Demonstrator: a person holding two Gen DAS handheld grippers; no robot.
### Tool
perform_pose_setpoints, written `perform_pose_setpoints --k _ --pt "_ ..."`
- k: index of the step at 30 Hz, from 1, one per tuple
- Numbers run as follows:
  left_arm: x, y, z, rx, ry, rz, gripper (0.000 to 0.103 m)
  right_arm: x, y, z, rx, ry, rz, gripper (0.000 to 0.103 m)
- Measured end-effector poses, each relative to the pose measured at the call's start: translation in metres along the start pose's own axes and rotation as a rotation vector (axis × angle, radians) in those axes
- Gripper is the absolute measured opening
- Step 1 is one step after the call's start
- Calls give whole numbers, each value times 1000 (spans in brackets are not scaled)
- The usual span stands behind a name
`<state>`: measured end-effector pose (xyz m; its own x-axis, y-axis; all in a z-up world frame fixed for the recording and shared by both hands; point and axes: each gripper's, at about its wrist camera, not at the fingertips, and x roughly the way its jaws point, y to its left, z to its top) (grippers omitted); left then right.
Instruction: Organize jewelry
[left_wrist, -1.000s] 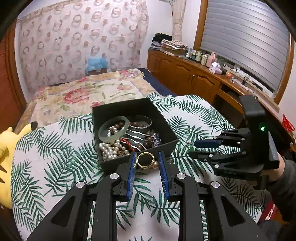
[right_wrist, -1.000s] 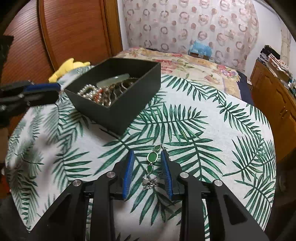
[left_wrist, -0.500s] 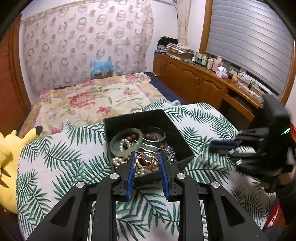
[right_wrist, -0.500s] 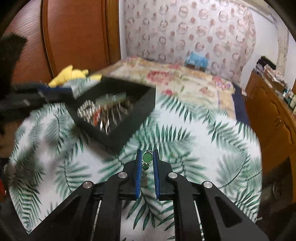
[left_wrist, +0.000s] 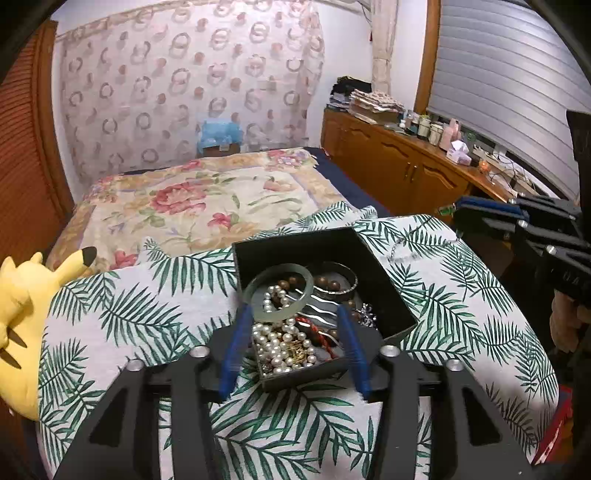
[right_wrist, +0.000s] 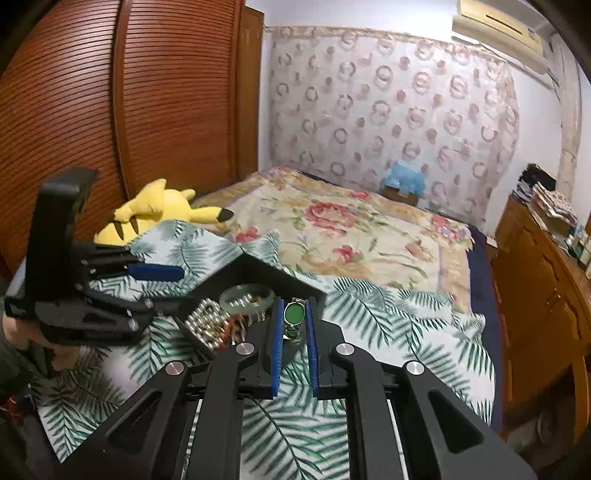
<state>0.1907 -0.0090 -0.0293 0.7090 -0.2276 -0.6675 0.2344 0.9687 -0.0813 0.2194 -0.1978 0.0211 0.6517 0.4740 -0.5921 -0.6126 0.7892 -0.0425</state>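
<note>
A black jewelry box (left_wrist: 373, 254) sits on the palm-leaf tablecloth, filled with pearls (left_wrist: 275, 345), a pale green bangle (left_wrist: 258, 314), silver bangles and beads. My left gripper (left_wrist: 291, 314) is open and empty over the box's near corner; a gold ring (left_wrist: 293, 350) lies among the pearls below it. My right gripper (right_wrist: 293, 310) is shut on a green-stone bracelet (right_wrist: 294, 314) and holds it above the box's right edge (right_wrist: 295, 280). The right gripper also shows in the left wrist view (left_wrist: 480, 210), with a silver chain (left_wrist: 400, 251) hanging under it.
A yellow plush toy (left_wrist: 22, 314) lies at the table's left edge. A bed with a floral cover (left_wrist: 207, 199) stands behind the table. A wooden cabinet (left_wrist: 406, 170) with bottles runs along the right wall. A wooden wardrobe (right_wrist: 147, 110) is at the left.
My left gripper opened and let the gold ring drop into the box. My right gripper shut on the green bracelet, lifted it off the cloth and carried it to the box.
</note>
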Motion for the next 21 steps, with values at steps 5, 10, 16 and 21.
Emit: perform_pose_setpoints --k 5,10,16,21 --pt "-9 9 0 -34 -34 48 87 5 10 12 -26 -13 23 13" --pt "-17 20 2 -64 -47 73 93 17 16 15 -33 -2 44 13" --pt "-24 25 -2 -73 -47 96 93 28 17 15 -15 13 72 13" --pt "-28 27 -8 -83 -38 108 94 40 19 16 6 28 96 13"
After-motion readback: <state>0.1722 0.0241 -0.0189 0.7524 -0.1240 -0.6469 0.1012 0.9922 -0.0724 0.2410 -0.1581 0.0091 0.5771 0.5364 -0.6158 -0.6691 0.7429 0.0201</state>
